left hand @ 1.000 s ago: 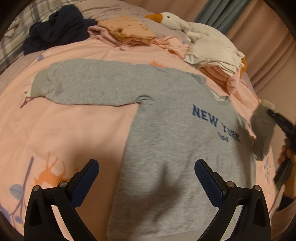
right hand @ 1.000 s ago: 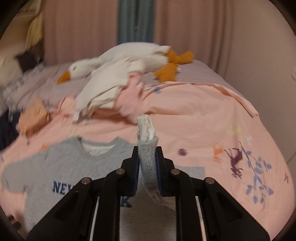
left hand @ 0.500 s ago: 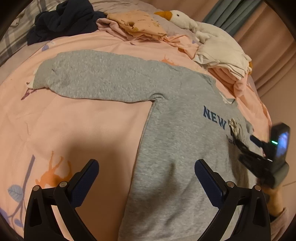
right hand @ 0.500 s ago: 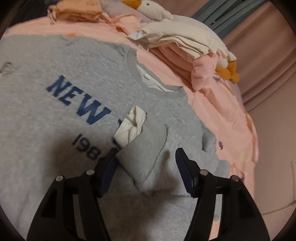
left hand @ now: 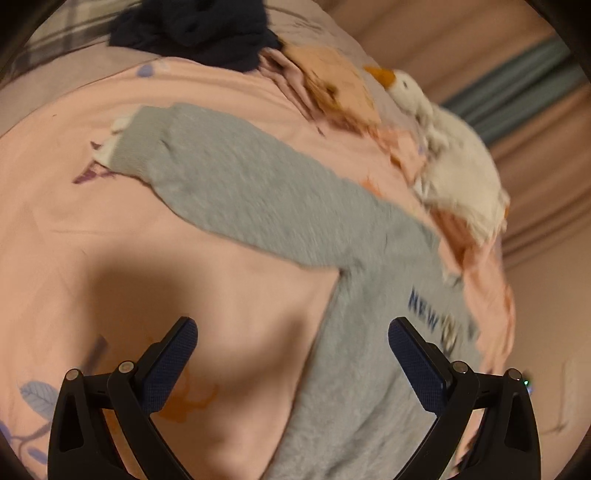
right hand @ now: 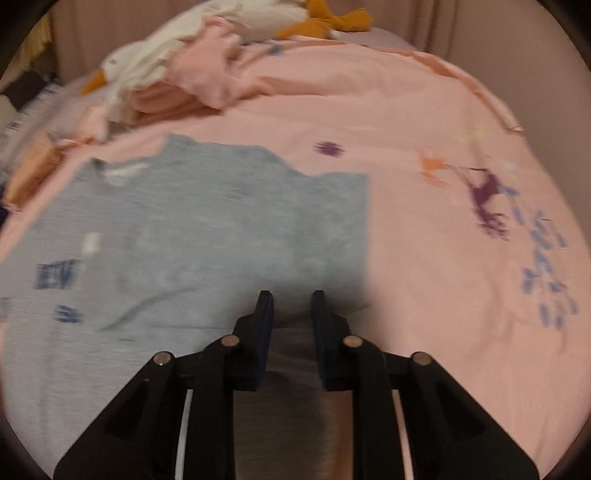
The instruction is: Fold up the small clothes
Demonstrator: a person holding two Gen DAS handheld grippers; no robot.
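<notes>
A grey "NEW YORK" sweatshirt (left hand: 369,350) lies flat on the pink bedspread (left hand: 110,240). Its one sleeve (left hand: 229,184) stretches out to the upper left, white cuff at the end. In the right wrist view the other sleeve is folded in over the chest of the sweatshirt (right hand: 221,229), which has a straight right edge. My left gripper (left hand: 291,350) is open and empty above the sweatshirt's left side. My right gripper (right hand: 291,310) is nearly closed with a narrow gap, empty, above the sweatshirt's right edge.
A white goose plush (left hand: 443,147) and a pile of white and pink clothes (right hand: 177,85) lie at the back. Dark clothes (left hand: 195,29) and an orange garment (left hand: 332,85) lie at the far left. The bedspread (right hand: 443,221) extends to the right.
My right gripper let go of the grey sleeve after laying it over the chest, pulled back to the right and narrowed. My left gripper swung left toward the outstretched sleeve.
</notes>
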